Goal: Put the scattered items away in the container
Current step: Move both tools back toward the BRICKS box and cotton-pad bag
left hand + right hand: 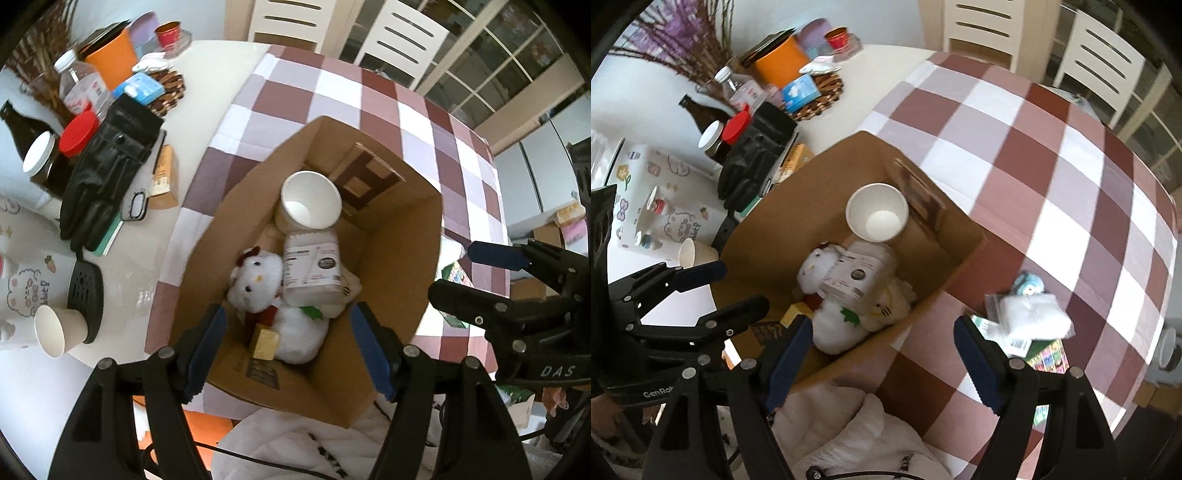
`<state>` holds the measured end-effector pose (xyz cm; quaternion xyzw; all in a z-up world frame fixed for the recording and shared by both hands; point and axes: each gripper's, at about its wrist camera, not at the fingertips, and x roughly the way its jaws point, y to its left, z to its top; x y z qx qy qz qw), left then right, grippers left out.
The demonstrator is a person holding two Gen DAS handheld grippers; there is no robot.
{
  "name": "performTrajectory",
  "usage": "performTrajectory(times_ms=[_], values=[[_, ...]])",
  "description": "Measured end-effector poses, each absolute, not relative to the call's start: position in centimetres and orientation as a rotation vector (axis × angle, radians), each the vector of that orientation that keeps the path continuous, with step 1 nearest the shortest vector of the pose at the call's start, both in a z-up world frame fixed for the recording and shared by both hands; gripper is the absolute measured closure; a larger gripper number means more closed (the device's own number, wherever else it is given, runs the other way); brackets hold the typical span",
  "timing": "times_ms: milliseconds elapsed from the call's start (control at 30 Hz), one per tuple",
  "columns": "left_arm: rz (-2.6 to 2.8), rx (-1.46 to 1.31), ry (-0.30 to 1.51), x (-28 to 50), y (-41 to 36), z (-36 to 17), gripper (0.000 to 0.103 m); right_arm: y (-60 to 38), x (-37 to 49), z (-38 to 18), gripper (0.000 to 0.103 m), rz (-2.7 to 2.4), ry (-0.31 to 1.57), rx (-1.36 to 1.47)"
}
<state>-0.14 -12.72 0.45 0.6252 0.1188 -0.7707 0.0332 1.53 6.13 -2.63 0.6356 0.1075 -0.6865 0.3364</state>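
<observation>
A checked cloth (1015,177) covers the bench; cardboard box (399,236) near its front edge, chairs (399,33) behind. Both grippers' fingers (369,350) (975,365) apart, empty.

"DAS" on the right gripper (458,273); "GenRo…", cut off, on the left gripper (738,284)

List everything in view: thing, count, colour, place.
box: 1, brown, on checked cloth
cup: 1, white, in box
plush: 1, white, in box
carton: 1, white, on plush
gold block: 1, in box
packets: a pile, white and coloured, right of box
gloves: black, left of box
second cup: 1, white, on its side, left
left gripper: jaws open, over box
right gripper: jaws open, empty
</observation>
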Motion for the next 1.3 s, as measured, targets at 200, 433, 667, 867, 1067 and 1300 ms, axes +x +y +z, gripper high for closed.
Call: performTrajectory(times_ms=[200, 433, 667, 867, 1067, 1300], values=[[-2.399, 1.956, 0.296, -0.3, -10.4, 0.7, 0.032, 8.6, 2.1, -2.5, 0.022, -1.838, 0.227, 1.674], [-2.432, 2.001, 0.213, -0.3, -7.2, 0.9, 0.032, 11.9, 2.6, -2.8, 0.022, -1.886, 0.168, 1.706], [-2.458, 2.043, 0.15, -0.3, -4.0, 1.0, 0.032, 15.5, 3.0, -3.1, 0.022, -1.935, 0.098, 1.738], [-2.488, 2.077, 0.075, -0.5, -1.1, 1.1, 0.032, 18.3, 3.2, -3.4, 0.022, -1.973, 0.041, 1.762], [-2.512, 2.101, 0.024, -0.8, 1.2, 1.1, 0.032, 20.8, 3.4, -3.6, 0.022, -2.011, -0.005, 1.78], [-2.519, 2.098, 0.023, -1.3, 3.6, 1.1, 0.032, 23.2, 3.5, -3.8, 0.022, -2.042, -0.043, 1.796]])
